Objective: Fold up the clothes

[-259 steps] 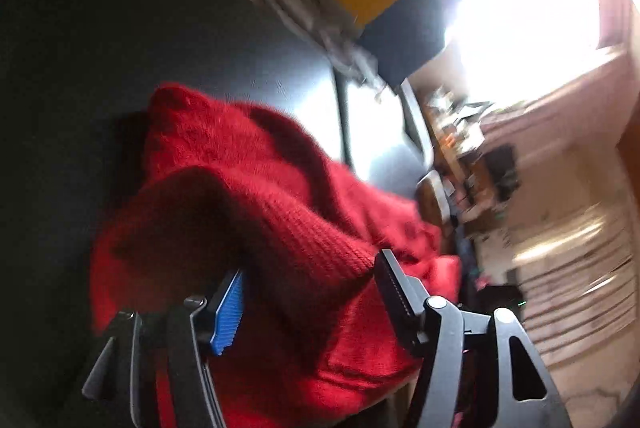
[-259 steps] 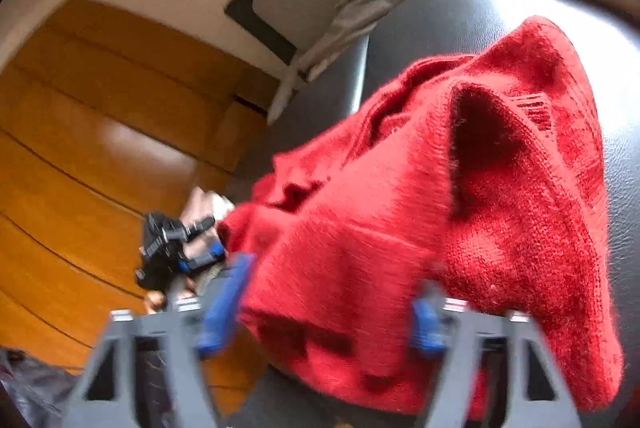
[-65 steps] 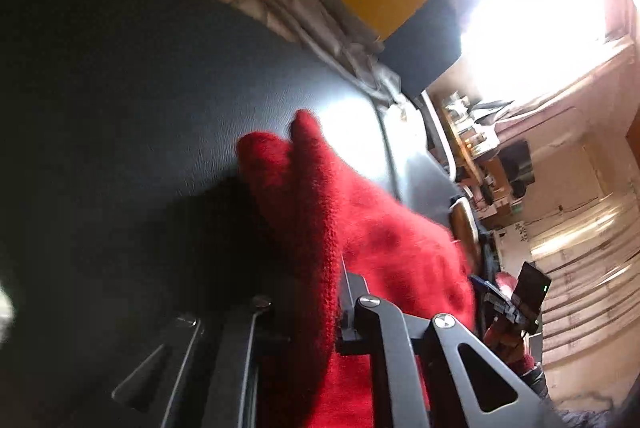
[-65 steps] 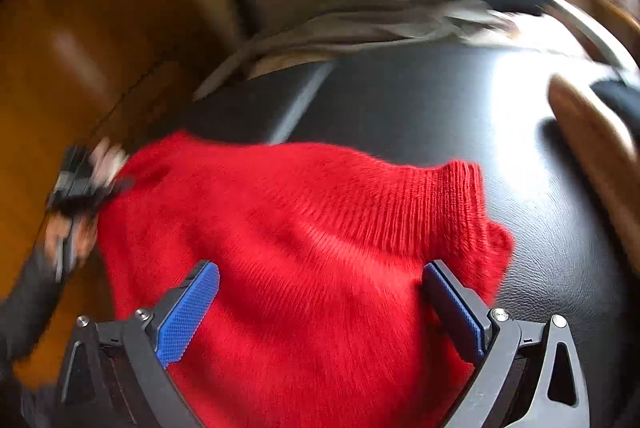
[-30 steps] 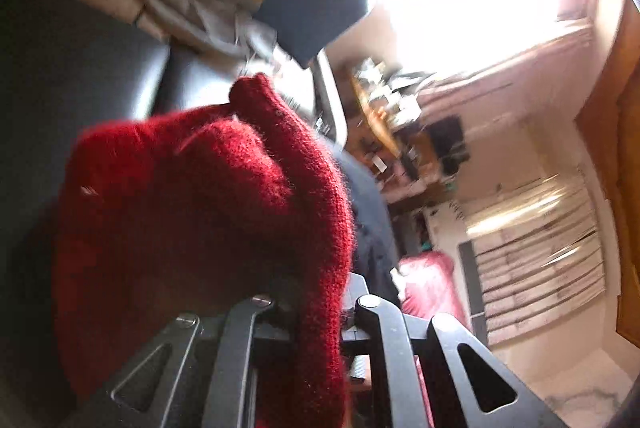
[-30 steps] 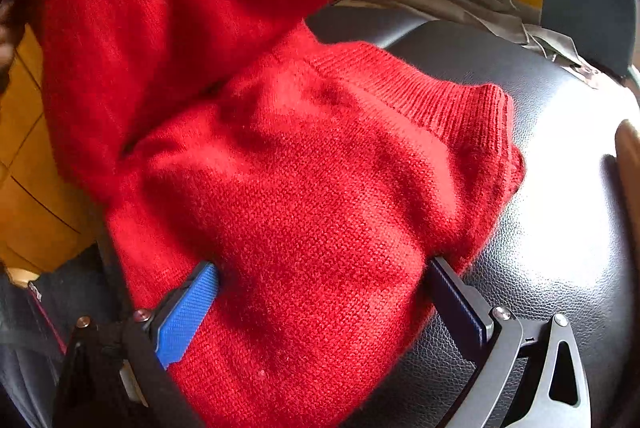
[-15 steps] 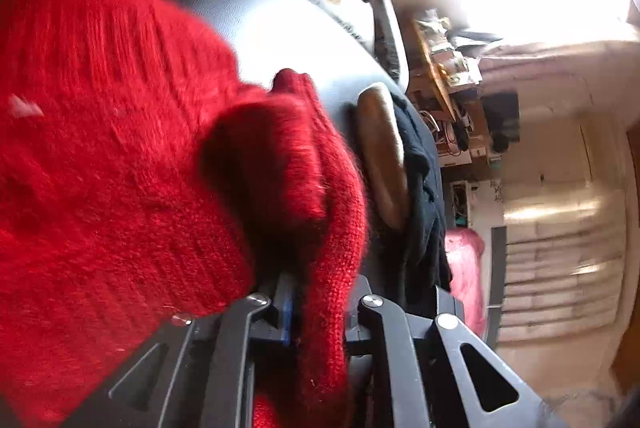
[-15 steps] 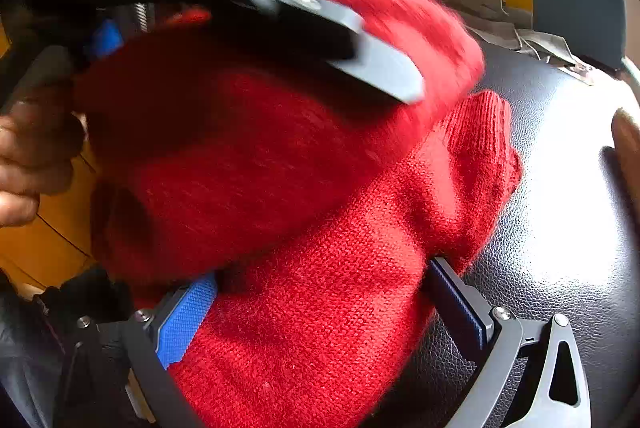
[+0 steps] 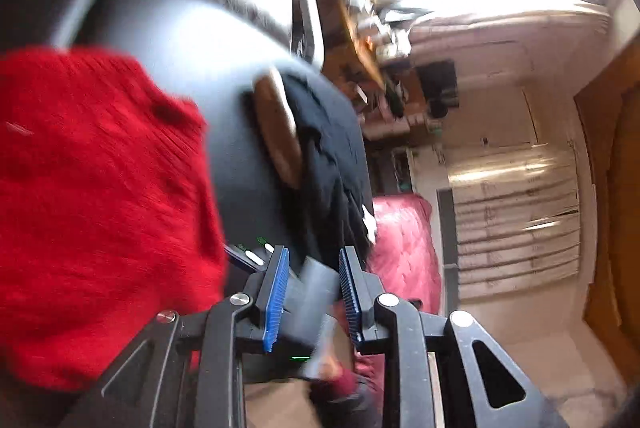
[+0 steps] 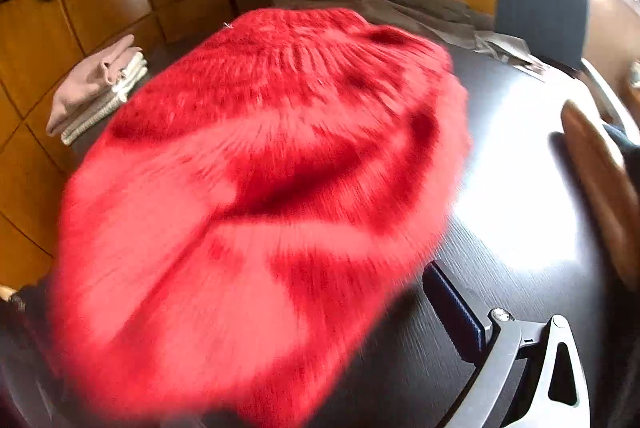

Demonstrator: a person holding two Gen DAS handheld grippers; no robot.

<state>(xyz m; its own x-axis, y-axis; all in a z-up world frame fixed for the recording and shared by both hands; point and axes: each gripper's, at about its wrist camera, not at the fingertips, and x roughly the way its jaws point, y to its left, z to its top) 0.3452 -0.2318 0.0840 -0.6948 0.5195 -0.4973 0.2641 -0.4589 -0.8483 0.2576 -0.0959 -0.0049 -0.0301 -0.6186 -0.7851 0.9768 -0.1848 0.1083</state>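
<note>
The left gripper (image 9: 312, 292), black-framed with blue ribbed pads, is seen with its jaws parted and no knit between them; they have just been opening, and the fold of wool that was pinched there half a second ago has been let go. Only blurred grey hardware and a bit of a dark red sleeve are glimpsed behind the gap. Just to the left of its fingers lies the red fuzzy knitted sweater (image 9: 92, 195), clear of the pads.

Of the right gripper, only one blue-padded finger (image 10: 454, 312) is shown, at the sweater's near edge; the other is hidden under the wool. Whether it is spread wide over the garment or nipping it cannot be told.

The sweater (image 10: 256, 187) is heaped in a rounded, doubled-over mound on the glossy black leather surface (image 10: 516, 195), with its ribbed edge turned toward the far side. A stack of folded pale pink and cream garments (image 10: 98, 87) is seen well apart at the surface's far left, and a crumpled grey cloth (image 10: 448, 17) beyond.

The step in hand is judged to be the laying-over of one half onto the other, just completed. Next, the mound would need to be flattened and squared, then gripped again at an edge for a further fold.
</note>
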